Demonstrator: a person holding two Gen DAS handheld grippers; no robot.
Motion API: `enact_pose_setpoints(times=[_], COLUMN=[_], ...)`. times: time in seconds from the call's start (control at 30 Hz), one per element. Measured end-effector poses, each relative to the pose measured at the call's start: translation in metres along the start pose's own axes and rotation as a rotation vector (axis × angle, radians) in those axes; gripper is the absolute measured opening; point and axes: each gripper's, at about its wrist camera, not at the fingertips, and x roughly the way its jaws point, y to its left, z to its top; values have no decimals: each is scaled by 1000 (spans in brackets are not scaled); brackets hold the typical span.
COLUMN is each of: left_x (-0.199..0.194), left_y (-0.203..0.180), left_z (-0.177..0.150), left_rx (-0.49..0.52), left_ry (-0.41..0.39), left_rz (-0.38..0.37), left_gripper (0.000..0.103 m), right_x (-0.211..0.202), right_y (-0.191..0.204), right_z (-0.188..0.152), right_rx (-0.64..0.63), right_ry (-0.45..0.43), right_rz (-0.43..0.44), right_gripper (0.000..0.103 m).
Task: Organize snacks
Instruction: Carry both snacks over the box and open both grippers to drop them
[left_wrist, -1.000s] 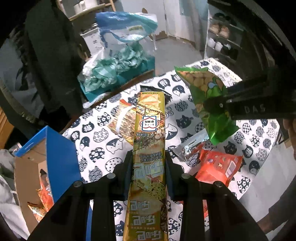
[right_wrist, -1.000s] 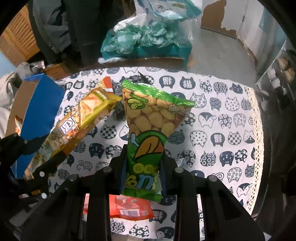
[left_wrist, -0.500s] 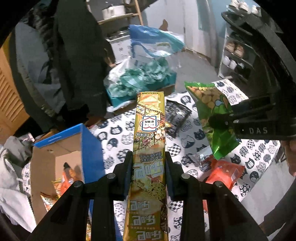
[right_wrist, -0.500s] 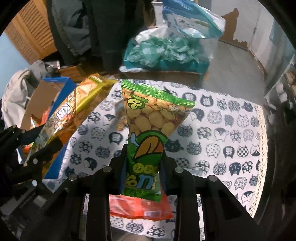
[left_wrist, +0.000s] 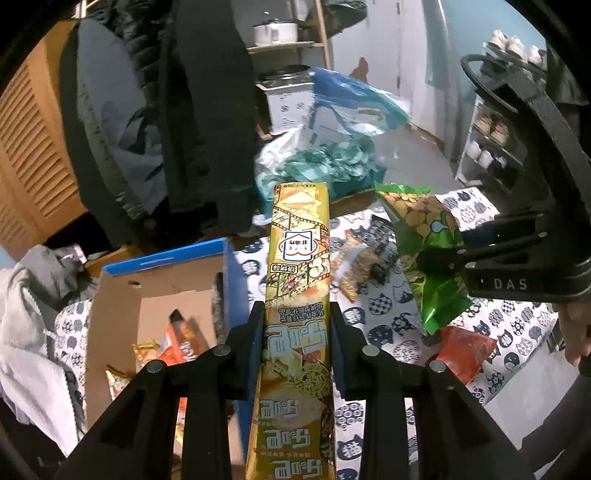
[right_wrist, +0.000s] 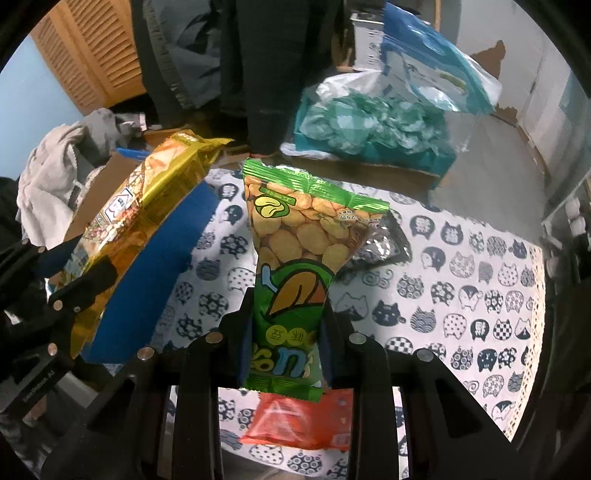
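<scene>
Gold snack pack (left_wrist: 295, 295), being pinched lengthwise in the left gripper (left_wrist: 297, 332), hanging above the blue cardboard box's (left_wrist: 173, 280) right wall. Green peanut bag (right_wrist: 295, 266), being squeezed at its lower half by the right gripper (right_wrist: 284, 347), hovering over the cat-print tablecloth (right_wrist: 461, 295) and an orange packet (right_wrist: 295, 421).

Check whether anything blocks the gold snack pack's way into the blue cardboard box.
Nothing visible does. The gold snack pack, held by the left gripper, hangs beside the blue cardboard box, whose top is open, with snacks only at its bottom.
</scene>
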Motion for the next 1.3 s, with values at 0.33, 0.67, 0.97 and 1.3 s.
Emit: enact_pose_setpoints(times=[0.33, 0.67, 0.97, 1.3], left_x=[-14, -20, -17, 8], left_y=[46, 91, 135, 171], left_z=[-11, -32, -56, -85], left_rx=[-96, -175, -254, -339], left_ry=[-12, -2, 28, 126], left_rz=[32, 72, 128, 184], left_gripper=[32, 32, 32, 32], right_x=[3, 13, 31, 61], right_y=[45, 91, 141, 185], right_z=[15, 31, 48, 59], right_rx=[-72, -134, -197, -228], right_ry=[-9, 3, 33, 81], right_rz=[38, 75, 112, 160], right_gripper=[28, 28, 28, 28])
